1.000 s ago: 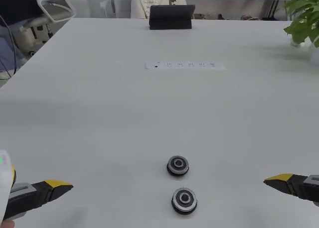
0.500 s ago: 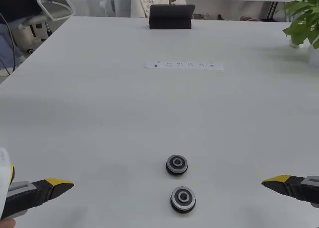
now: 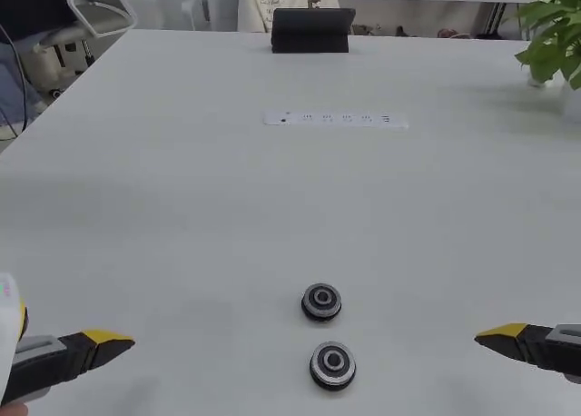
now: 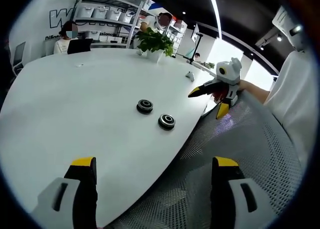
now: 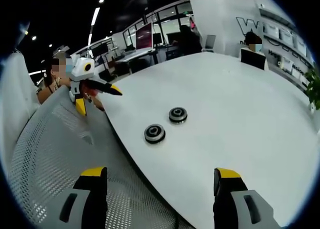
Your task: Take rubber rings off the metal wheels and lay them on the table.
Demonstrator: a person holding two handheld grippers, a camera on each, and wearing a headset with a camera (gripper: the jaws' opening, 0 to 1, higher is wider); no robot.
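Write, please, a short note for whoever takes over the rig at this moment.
Left gripper: open, empty, by the table's front edge, left of the wheels.
Right gripper: open, empty, to their right.
Near wheel and far wheel: flat on the table between the grippers, close together but not touching.
Done: nothing; the black rings look still on both wheels.
Left: pull off both rings and lay them on the table.

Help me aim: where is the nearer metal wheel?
The nearer rubber-ringed metal wheel lies bottom-centre in the head view on the white table, just nearer than the farther wheel.
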